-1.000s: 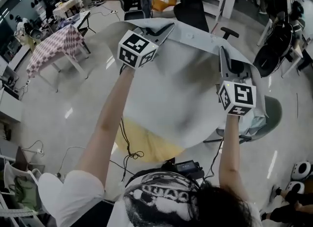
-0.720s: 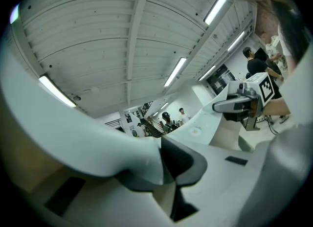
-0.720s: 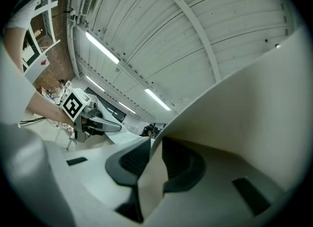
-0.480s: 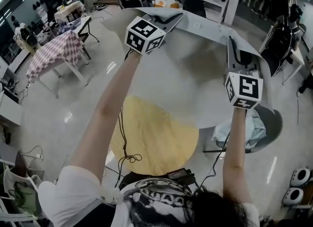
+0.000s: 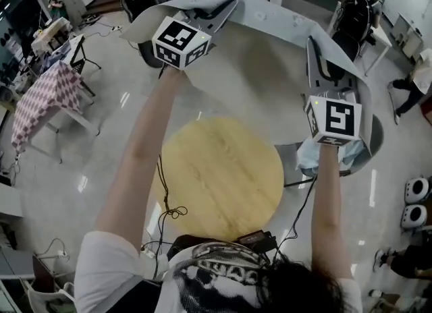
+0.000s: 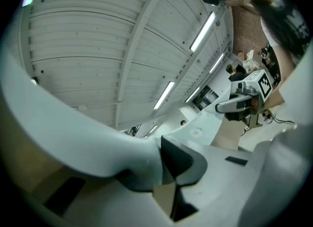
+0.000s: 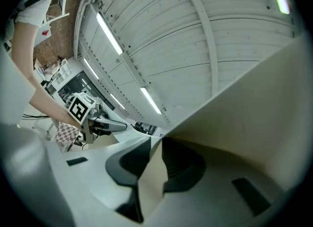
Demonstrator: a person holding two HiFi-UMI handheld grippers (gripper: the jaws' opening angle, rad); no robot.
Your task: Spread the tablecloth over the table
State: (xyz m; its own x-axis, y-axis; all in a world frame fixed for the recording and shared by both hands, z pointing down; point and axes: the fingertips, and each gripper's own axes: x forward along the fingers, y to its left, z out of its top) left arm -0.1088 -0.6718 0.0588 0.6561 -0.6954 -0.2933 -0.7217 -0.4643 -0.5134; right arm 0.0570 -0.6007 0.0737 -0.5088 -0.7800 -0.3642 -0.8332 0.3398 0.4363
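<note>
- Two grippers are raised high and apart, each pinching one stretch of the tablecloth's (image 5: 283,21) near hem, so the pale grey sheet hangs open as one wide panel instead of bunching
- Left gripper (image 5: 228,7): jaws closed on the hem, with a fold of cloth squeezed between the dark pads in the left gripper view
- Right gripper (image 5: 312,47): jaws likewise clamped on the cloth, a flap of it standing up between the pads in the right gripper view
- Between the two grips the hem runs nearly taut, which probably keeps the sheet flat for a throw
- The tablecloth is in the air, above and beyond the far edge of the round wooden worktop (image 5: 216,170), and none of it lies on the wood
- My reading is that the lift gives the cloth room to billow outward before it is lowered over the worktop, whose whole top is uncovered
</note>
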